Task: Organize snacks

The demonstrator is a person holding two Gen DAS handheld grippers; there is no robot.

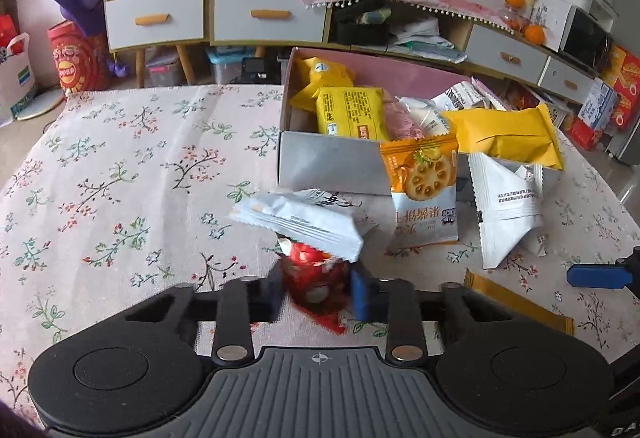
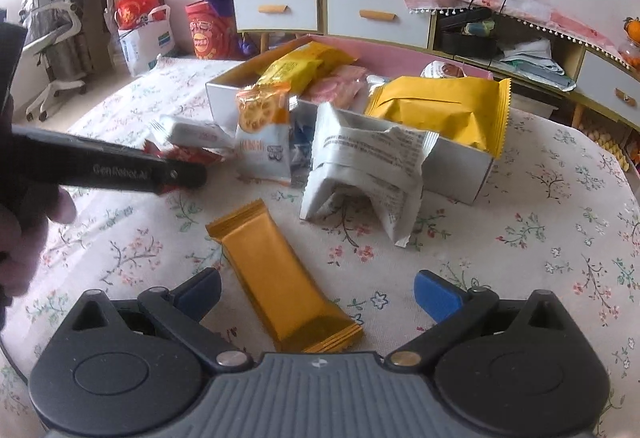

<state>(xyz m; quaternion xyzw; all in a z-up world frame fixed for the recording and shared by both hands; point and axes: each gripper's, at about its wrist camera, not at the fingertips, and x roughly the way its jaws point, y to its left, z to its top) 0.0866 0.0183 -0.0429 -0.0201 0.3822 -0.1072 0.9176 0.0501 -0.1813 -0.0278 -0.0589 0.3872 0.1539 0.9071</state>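
Toward the far right corner of the floral tablecloth [image 1: 120, 173], the open box [image 1: 328, 165] already holds several packets, so the task looks roughly half done. Loose items remain near its front wall: white packets [image 2: 368, 173], a biscuit packet [image 1: 424, 193], an orange bar [image 2: 280, 282]. The left gripper [image 1: 316, 292] is clenched on a red snack packet [image 1: 314, 278]; a white packet hides its top. The right gripper [image 2: 318, 296] is released, straddling the bar. Box contents at the rear are partly hidden.
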